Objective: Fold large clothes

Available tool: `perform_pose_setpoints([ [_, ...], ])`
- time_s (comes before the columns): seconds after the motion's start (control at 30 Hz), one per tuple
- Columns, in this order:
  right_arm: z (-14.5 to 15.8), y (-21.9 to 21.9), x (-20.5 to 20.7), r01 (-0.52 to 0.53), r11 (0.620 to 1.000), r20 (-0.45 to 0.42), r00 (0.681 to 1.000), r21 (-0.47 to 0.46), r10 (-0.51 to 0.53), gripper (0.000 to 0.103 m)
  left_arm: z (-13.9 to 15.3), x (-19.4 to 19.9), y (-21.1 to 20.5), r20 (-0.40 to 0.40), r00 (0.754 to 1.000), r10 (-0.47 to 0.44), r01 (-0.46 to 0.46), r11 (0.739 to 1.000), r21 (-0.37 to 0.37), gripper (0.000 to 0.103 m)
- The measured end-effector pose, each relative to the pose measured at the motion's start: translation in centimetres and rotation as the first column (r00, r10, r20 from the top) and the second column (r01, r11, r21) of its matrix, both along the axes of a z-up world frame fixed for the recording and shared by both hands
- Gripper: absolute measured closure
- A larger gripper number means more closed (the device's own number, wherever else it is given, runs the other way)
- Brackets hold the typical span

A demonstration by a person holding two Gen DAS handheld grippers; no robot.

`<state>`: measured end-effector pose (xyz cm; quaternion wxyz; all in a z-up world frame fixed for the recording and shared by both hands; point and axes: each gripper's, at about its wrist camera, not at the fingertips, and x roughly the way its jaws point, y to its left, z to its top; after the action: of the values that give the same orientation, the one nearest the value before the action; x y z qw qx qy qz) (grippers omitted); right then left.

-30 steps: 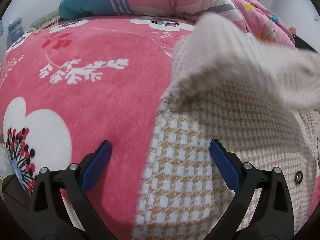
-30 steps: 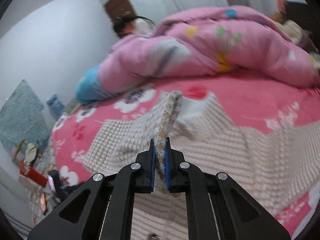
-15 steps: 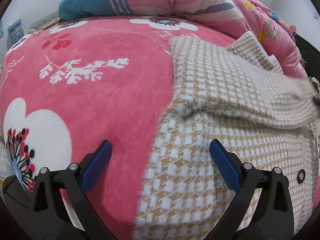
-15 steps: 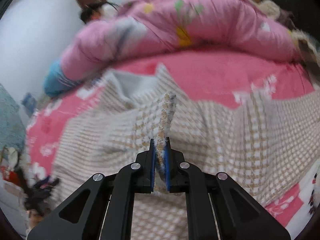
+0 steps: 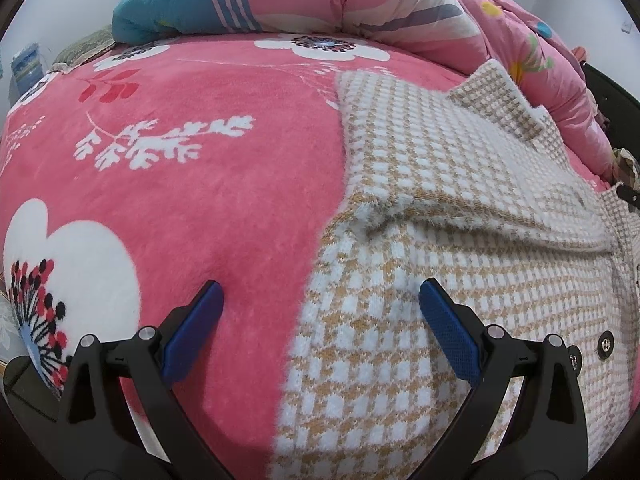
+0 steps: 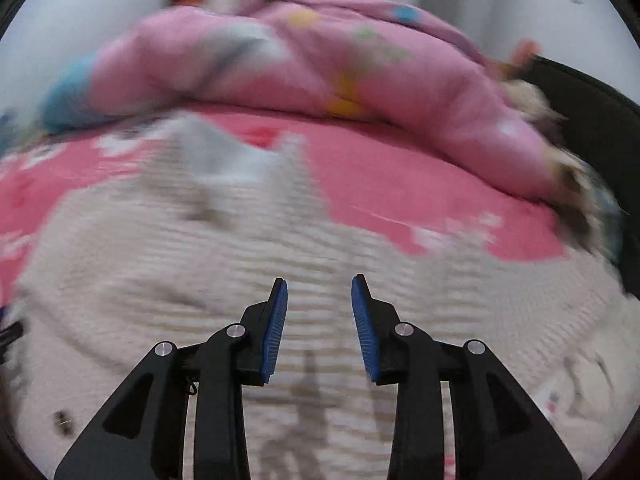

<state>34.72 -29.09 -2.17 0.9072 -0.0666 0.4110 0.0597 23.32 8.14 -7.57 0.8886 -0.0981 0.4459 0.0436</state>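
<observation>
A beige and white checked knit cardigan (image 5: 440, 272) lies on the pink flowered bedspread (image 5: 180, 184). Its sleeve (image 5: 460, 184) is folded across the body. Dark buttons (image 5: 606, 345) show at its right. My left gripper (image 5: 320, 300) is open and empty, hovering over the cardigan's left edge. In the right wrist view, blurred by motion, my right gripper (image 6: 319, 292) is open and empty just above the cardigan (image 6: 240, 264).
A rolled pink and blue quilt (image 5: 360, 4) lies along the far side of the bed and also shows in the right wrist view (image 6: 320, 64). A dark object (image 6: 592, 120) stands at the right edge of the bed.
My right gripper carried the sleeve across the cardigan's body, then opened and let it go. The sleeve now rests flat. My left gripper stayed where it was.
</observation>
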Motion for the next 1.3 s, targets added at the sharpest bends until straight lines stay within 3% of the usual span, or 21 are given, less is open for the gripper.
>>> perform_pose_setpoints([
  [0.1,-2.5,2.6,-0.2,-0.152,0.987,-0.096,0.983,0.058,0.157,0.070,0.0,-0.1,0.1,0.007,1.000,-0.001,0.001,1.000,-0.007,0.008],
  [0.17,-5.8,3.2,0.4,-0.159,0.987,-0.209,0.965,0.015,0.158,0.069,0.0,-0.2,0.4,0.012,1.000,-0.005,0.005,1.000,-0.019,0.008],
  [0.2,-7.3,3.0,0.5,-0.166,0.986,-0.217,0.962,0.012,0.165,0.068,0.0,-0.3,0.5,0.015,1.000,-0.007,0.007,1.000,-0.025,0.008],
  [0.33,-5.5,3.1,1.1,-0.087,0.996,-0.245,0.966,-0.008,0.082,0.066,-0.3,-0.4,1.0,0.029,0.999,-0.013,0.015,0.999,-0.048,0.008],
  [0.5,-1.4,7.0,1.3,-0.221,0.966,-0.135,0.962,0.136,0.239,0.065,-0.5,-0.5,0.8,0.052,0.999,-0.007,0.009,0.999,-0.046,0.008],
  [0.57,-1.4,9.3,1.4,-0.293,0.939,-0.101,0.944,0.178,0.314,0.063,-0.4,-0.6,1.0,0.056,0.998,-0.007,0.010,0.998,-0.056,0.008],
  [0.63,-3.1,11.4,2.2,-0.343,0.917,-0.104,0.924,0.203,0.368,0.054,0.0,-0.7,1.3,0.045,0.999,-0.009,0.012,0.998,-0.062,0.008],
  [0.73,-8.3,13.0,4.2,-0.314,0.935,-0.236,0.908,0.163,0.346,0.051,1.9,-1.1,1.5,0.051,0.999,0.004,-0.002,0.999,-0.043,0.008],
  [0.9,-6.2,12.2,3.1,-0.297,0.936,-0.213,0.918,0.187,0.334,0.051,7.1,0.4,0.6,0.182,0.981,-0.068,0.077,0.996,-0.046,0.008],
  [1.0,-3.8,10.3,2.0,-0.270,0.948,-0.116,0.950,0.168,0.291,0.051,8.4,4.0,-1.4,0.189,0.970,-0.152,0.172,0.980,-0.097,0.008],
  [1.1,-3.9,8.4,2.7,-0.212,0.969,-0.081,0.971,0.128,0.223,0.051,6.9,8.6,-3.6,0.141,0.968,-0.206,0.225,0.965,-0.135,0.008],
  [1.2,-7.3,7.1,4.4,-0.146,0.987,-0.154,0.976,0.072,0.155,0.048,2.7,13.0,-5.1,0.012,0.974,-0.227,0.227,0.968,-0.102,0.008],
  [1.23,-8.3,6.3,4.7,-0.150,0.980,-0.148,0.975,0.129,0.168,0.047,0.8,14.0,-5.1,-0.042,0.977,-0.207,0.204,0.976,-0.079,0.008],
  [1.3,-8.1,5.2,5.0,-0.144,0.969,-0.152,0.973,0.199,0.175,0.047,-0.2,14.1,-5.5,-0.038,0.977,-0.209,0.208,0.978,-0.029,0.008],
])
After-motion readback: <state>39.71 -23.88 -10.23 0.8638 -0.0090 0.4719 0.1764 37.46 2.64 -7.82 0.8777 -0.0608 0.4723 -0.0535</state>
